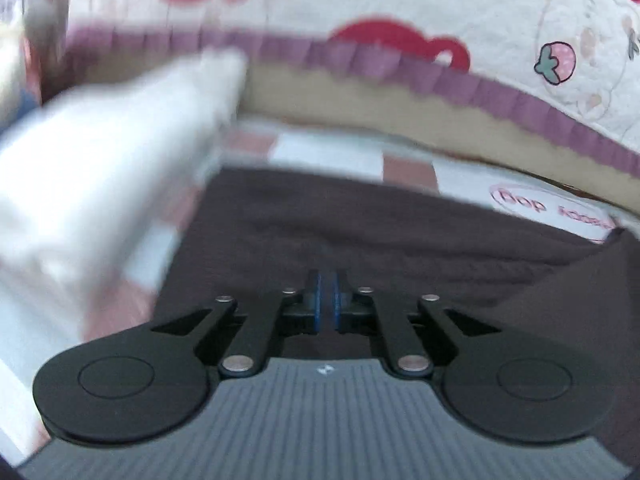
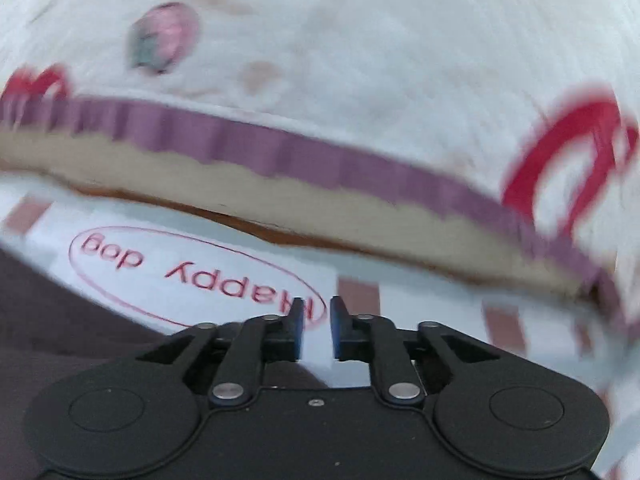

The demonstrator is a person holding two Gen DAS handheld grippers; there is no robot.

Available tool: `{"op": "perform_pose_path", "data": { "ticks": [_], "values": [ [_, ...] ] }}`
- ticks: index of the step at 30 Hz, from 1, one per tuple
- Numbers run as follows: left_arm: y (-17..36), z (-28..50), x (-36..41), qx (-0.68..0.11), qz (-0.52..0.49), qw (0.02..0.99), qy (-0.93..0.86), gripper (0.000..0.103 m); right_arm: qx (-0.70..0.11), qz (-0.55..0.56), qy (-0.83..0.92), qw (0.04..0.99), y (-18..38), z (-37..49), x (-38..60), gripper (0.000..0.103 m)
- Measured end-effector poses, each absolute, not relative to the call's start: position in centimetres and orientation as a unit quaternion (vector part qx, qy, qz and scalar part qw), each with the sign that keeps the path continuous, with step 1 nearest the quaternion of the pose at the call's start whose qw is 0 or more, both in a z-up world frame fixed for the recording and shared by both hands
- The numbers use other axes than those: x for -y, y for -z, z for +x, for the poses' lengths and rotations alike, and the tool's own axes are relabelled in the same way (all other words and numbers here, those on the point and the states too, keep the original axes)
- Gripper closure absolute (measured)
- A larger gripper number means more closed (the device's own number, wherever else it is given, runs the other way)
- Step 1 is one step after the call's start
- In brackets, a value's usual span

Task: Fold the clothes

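A dark brown garment (image 1: 360, 224) lies spread on a white and pink checked sheet (image 1: 336, 152). My left gripper (image 1: 328, 300) sits low over it with its blue pads pressed together, and creases in the cloth run toward the pads. In the right wrist view the garment (image 2: 60, 312) fills only the lower left corner. My right gripper (image 2: 316, 320) is off its edge, over the white sheet (image 2: 248, 280) with the "Happy dog" print. Its jaws stand a narrow gap apart with nothing between them.
A quilt with red shapes, strawberries and a purple frill (image 1: 440, 76) hangs behind, over a beige mattress edge (image 1: 360, 108); the quilt (image 2: 360, 60) also shows in the right wrist view. A blurred white shape (image 1: 100, 152) crosses the left of the left wrist view.
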State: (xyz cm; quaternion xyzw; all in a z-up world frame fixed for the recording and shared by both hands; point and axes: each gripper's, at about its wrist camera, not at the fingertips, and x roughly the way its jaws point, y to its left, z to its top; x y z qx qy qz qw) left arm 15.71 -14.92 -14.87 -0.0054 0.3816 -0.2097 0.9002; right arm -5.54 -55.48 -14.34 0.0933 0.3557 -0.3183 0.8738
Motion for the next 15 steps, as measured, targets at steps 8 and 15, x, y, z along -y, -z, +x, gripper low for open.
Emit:
{"op": "perform_pose_path", "data": {
  "ticks": [8,15],
  "values": [
    [15.6,13.9,15.7,-0.438,0.04,0.859,0.26,0.022,-0.308,0.323,0.317,0.837,14.6,-17.5,60.0,0.048],
    [16.8,12.5,18.1,-0.421,0.1,0.854,0.29,0.059,-0.331,0.388,0.279,0.814,17.1,-18.3,59.7,0.047]
  ]
}}
